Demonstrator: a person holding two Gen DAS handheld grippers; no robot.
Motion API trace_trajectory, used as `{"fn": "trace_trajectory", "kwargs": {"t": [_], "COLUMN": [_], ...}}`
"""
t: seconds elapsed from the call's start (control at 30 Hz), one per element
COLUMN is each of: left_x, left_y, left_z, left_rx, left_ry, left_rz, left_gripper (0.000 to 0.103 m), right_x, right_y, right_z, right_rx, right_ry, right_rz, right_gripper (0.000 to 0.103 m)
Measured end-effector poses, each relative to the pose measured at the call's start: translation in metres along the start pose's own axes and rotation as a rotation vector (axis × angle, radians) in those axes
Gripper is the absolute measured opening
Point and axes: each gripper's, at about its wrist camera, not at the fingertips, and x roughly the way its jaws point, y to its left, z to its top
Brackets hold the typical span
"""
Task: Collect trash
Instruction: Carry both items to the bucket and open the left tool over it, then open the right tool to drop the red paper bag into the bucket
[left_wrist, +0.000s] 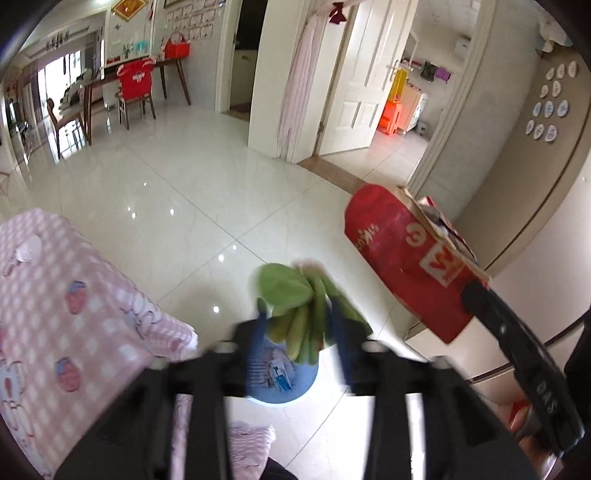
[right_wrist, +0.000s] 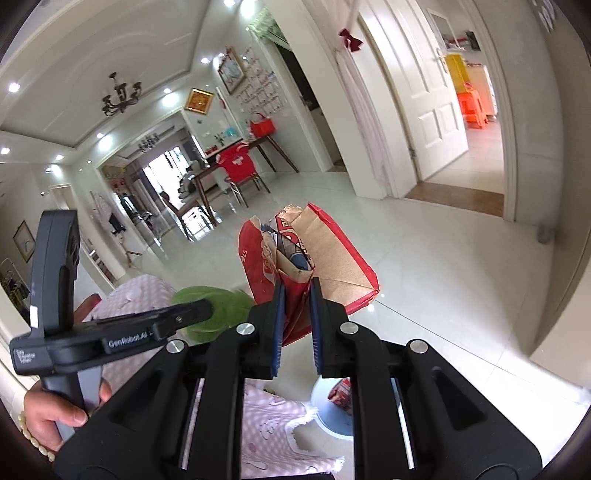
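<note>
- Left hand-held gripper (left_wrist: 300, 325): jaws parted, blurred, with green leaves (left_wrist: 295, 295) between the pads; impossible to tell whether still pinched.
- Directly below: blue bin (left_wrist: 295, 387) on the tiled floor (left_wrist: 184, 184), beside the corner of the pink checked bed (left_wrist: 55, 295).
- Right hand-held gripper (right_wrist: 297, 295): narrow, clamped on a torn red paper bag (right_wrist: 332, 251), held above the floor.
</note>
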Motion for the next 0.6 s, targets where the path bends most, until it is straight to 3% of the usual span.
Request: {"fn": "trace_trajectory", "kwargs": {"t": [0.07, 0.27, 0.6], "left_x": [0.012, 0.022, 0.001], "left_y": [-0.002, -0.007, -0.001], "left_z": [0.000, -0.007, -0.008], "left_rx": [-0.004, -0.008, -0.016], "left_ry": [0.029, 0.061, 0.025], "left_rz": [0.020, 0.044, 0.078], "left_gripper": [0.070, 0.070, 0.074], "right_x": [0.005, 0.016, 0.019], "right_y": [-0.011, -0.015, -0.003], "right_z": [-0.005, -0.014, -0.013], "right_rx": [0.007, 0.018, 0.018], "right_ry": [0.016, 0.056, 0.074], "right_rz": [-0.010, -0.015, -0.006], "right_gripper": [0.013, 0.013, 0.013]}}
